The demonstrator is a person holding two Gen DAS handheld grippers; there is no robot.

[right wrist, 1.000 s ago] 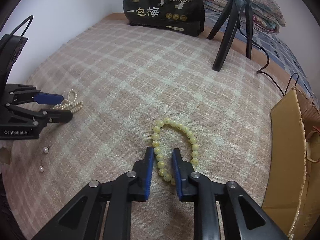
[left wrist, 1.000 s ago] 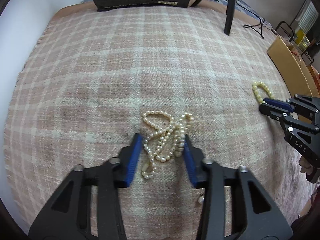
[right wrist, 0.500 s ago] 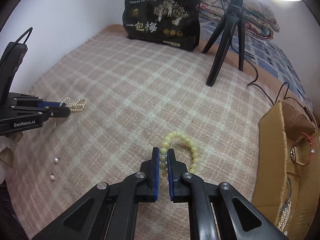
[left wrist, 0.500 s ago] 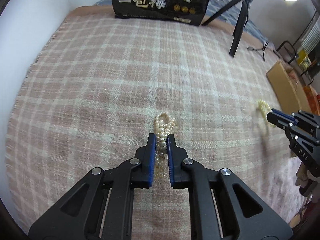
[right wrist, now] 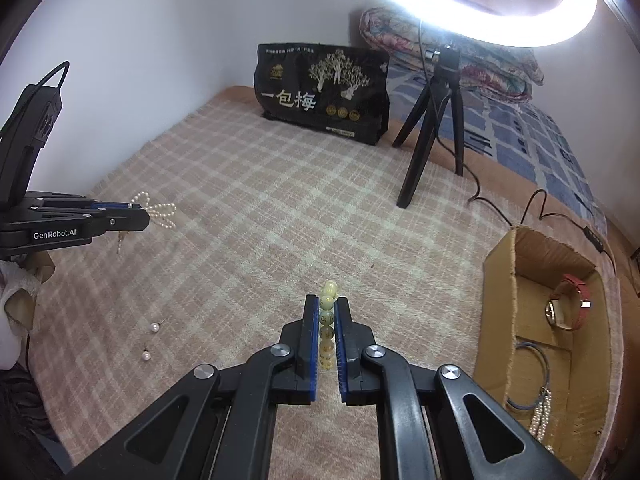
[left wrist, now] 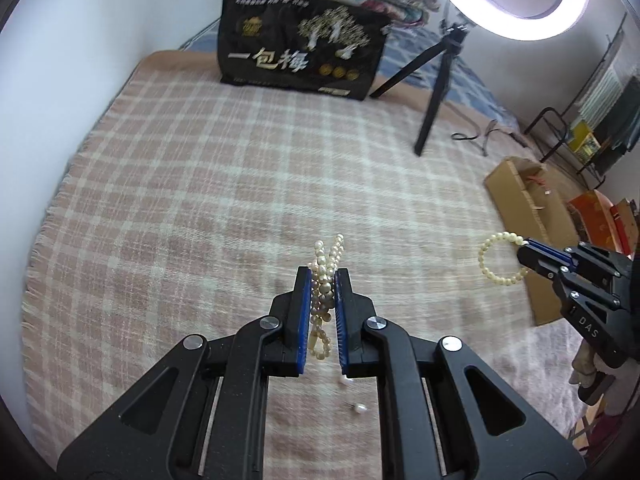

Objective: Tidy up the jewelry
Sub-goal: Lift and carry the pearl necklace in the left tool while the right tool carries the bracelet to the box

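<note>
Blanket (left wrist: pixel 200 184), pink plaid, spreads under everything. A black snack bag (right wrist: pixel 324 90) stands at its far edge, at 12 o'clock in the right wrist view, with a black tripod (right wrist: pixel 430 128) at 1 o'clock under a glowing ring light (right wrist: pixel 480 20). A cardboard box (right wrist: pixel 498 280) sits at 3 o'clock, holding a red-strapped watch (right wrist: pixel 568 304) and a bead strand.

The left gripper (left wrist: pixel 323 276) is clamped on a bunched pearl necklace (left wrist: pixel 326 264), lifted off the blanket. The right gripper (right wrist: pixel 328 312) is closed on a yellow bead bracelet (right wrist: pixel 327 316), held in the air, its loop at 3 o'clock in the left wrist view. Two loose pearl earrings (right wrist: pixel 154 326) lie at 8 o'clock on the blanket.
</note>
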